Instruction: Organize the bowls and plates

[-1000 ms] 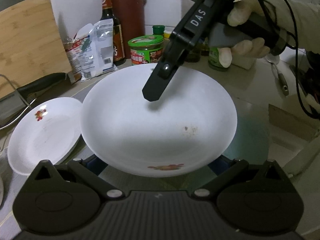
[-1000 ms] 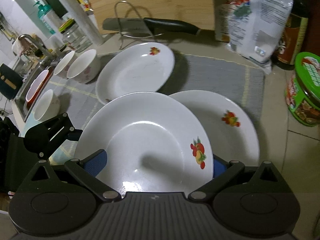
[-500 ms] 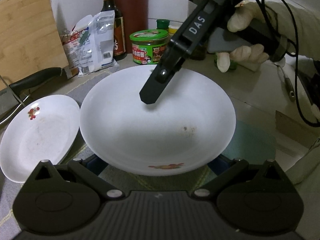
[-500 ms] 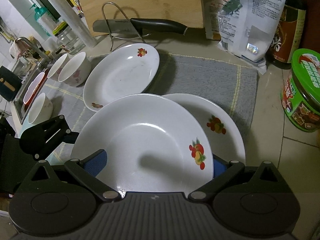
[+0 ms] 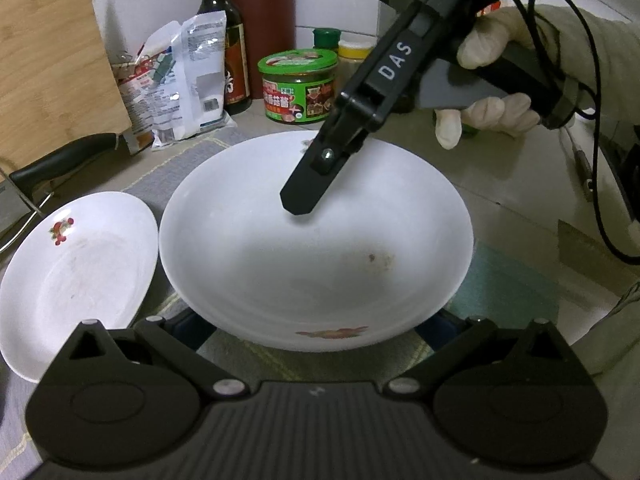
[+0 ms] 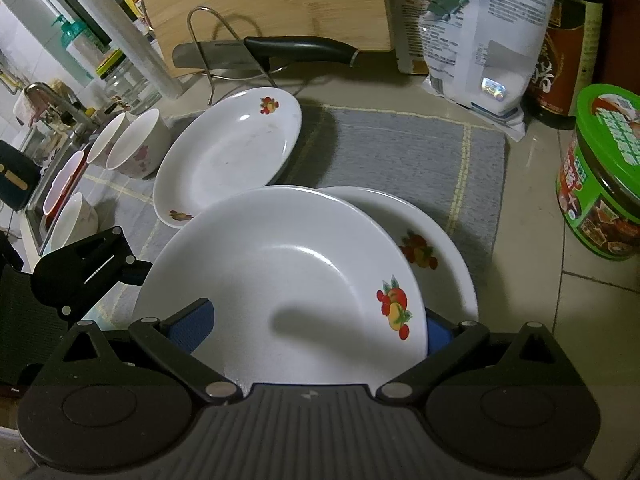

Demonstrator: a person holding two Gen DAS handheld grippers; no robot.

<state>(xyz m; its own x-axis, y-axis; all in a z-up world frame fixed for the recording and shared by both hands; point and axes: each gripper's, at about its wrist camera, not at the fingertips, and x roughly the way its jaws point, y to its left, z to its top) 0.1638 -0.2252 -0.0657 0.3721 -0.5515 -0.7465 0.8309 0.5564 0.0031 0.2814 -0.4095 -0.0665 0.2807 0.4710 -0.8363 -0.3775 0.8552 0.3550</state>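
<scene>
A white plate with a fruit print (image 5: 316,248) (image 6: 280,280) is held between both grippers, a little above a second fruit-print plate (image 6: 436,252) that lies on the grey mat (image 6: 400,152). My left gripper (image 5: 316,320) has its blue pads at the plate's near rim. My right gripper (image 6: 316,332) grips the opposite rim; one of its fingers (image 5: 316,176) reaches over the plate. A third plate (image 5: 76,272) (image 6: 228,152) lies to the side on the mat. Several small bowls (image 6: 136,144) stand beyond it.
A wooden cutting board (image 6: 260,4), a knife (image 6: 280,50) on a wire stand, a white bag (image 6: 480,32), a dark sauce bottle (image 5: 228,52) and a green-lidded jar (image 6: 604,168) line the counter. A sink with a tap (image 6: 44,96) is at the far side.
Both grippers carried the held plate toward the green jar side. It now covers more of the plate below. The third plate sits further aside in both views.
</scene>
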